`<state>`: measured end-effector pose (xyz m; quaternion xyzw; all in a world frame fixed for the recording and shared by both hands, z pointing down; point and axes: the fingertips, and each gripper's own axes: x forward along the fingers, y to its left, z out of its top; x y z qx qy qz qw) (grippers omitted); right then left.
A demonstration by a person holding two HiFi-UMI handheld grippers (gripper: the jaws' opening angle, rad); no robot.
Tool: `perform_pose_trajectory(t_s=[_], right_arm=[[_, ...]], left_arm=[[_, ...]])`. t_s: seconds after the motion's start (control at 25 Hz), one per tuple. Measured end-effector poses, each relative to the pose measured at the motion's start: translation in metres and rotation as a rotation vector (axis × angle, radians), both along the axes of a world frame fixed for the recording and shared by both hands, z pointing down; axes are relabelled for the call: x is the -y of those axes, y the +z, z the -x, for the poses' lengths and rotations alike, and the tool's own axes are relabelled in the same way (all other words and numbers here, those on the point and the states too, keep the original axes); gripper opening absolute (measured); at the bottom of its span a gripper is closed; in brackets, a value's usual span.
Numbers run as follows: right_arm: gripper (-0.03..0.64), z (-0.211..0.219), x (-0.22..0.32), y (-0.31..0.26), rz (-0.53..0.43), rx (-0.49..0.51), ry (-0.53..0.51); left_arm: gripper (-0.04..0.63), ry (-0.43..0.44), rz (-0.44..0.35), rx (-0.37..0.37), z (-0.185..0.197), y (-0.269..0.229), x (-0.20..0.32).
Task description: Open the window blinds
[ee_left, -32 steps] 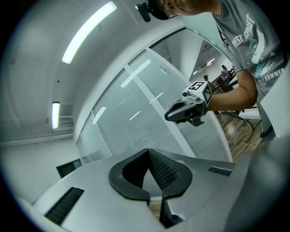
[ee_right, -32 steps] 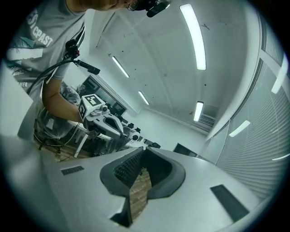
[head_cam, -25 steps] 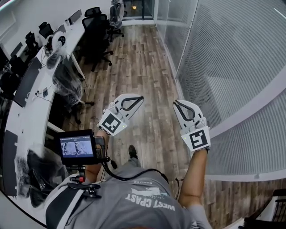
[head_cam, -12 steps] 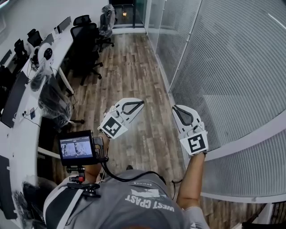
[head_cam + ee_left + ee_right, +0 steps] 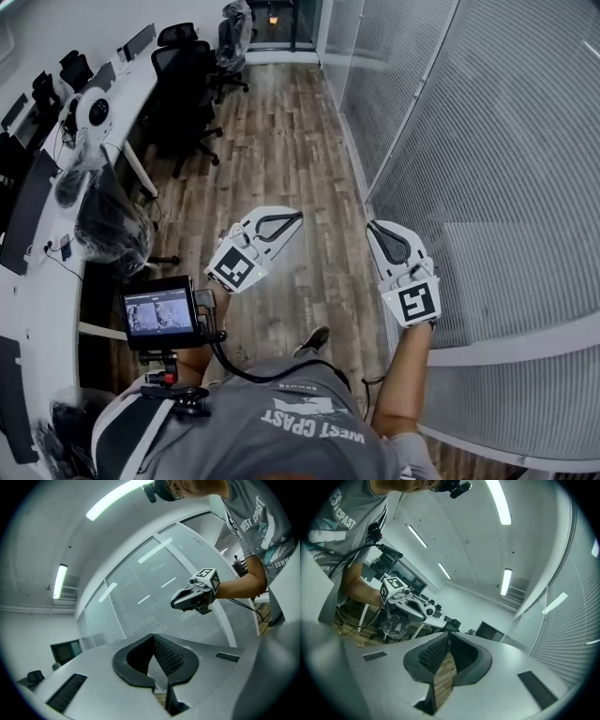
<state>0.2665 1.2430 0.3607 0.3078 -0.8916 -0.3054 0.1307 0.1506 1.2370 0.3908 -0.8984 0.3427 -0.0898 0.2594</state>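
Holding left gripper (image 5: 296,215) and right gripper (image 5: 371,226) pressed together, empty, near the window blinds (image 5: 506,131) at right — light, thin slats, likely easy to bend, so better taken by cord or wand — none visible.

Even, cool-white light from ceiling strip lights (image 5: 499,501) high above the fingers (image 5: 433,654). Streak reflections on the window blinds (image 5: 154,588) beyond the fingers. Gripper views: strong fisheye bending, black corners, near surfaces soft. Head view sharp; shadows faint.
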Motion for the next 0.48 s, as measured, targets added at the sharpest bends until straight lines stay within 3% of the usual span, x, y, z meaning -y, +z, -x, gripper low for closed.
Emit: perform_pose_trajectory(t_s=[0.48], right_arm=[[0.002,-0.004,0.202,0.009,0.016,0.014,-0.072]], left_arm=[[0.003,-0.091,0.016,0.013,0.003,0.007,0.189]])
